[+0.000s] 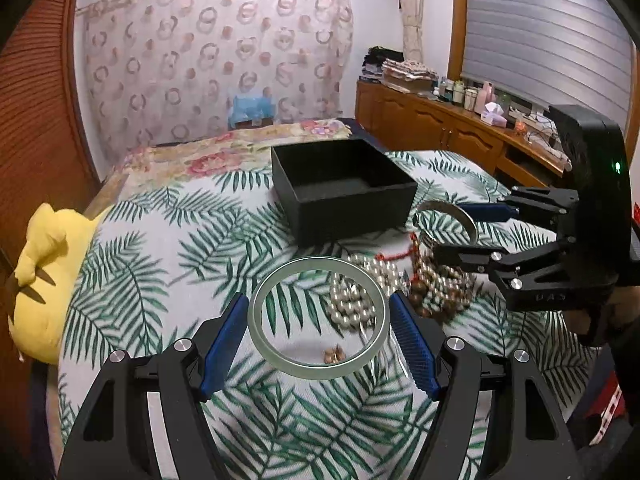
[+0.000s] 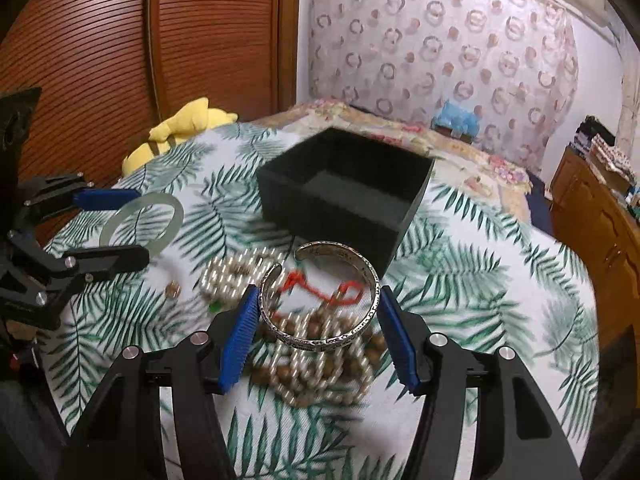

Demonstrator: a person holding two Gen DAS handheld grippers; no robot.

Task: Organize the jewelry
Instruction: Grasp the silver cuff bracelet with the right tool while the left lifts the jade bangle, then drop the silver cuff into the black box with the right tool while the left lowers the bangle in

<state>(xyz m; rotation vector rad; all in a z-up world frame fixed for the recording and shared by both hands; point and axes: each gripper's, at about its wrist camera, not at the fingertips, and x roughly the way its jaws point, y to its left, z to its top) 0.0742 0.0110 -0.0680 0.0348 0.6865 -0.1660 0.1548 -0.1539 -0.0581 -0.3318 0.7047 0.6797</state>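
Above the leaf-print cover [image 2: 480, 280], left claw [image 1: 319, 316] pinching flat jade bangle [image 1: 256, 312], right claw [image 2: 318, 320] pinching silver cuff [image 2: 372, 280], gap facing box [image 2: 344, 200]

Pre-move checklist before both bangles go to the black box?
1. Left hand-held gripper shut on jade bangle: ok.
2. Right hand-held gripper shut on silver cuff: ok.
3. Both pieces lifted clear of the bead pile: cannot tell.
4. Black box open, looks empty: ok.
5. Red cord free of the cuff: cannot tell.

glossy jade bangle [image 1: 318, 317], engraved metal cuff [image 2: 320, 296]
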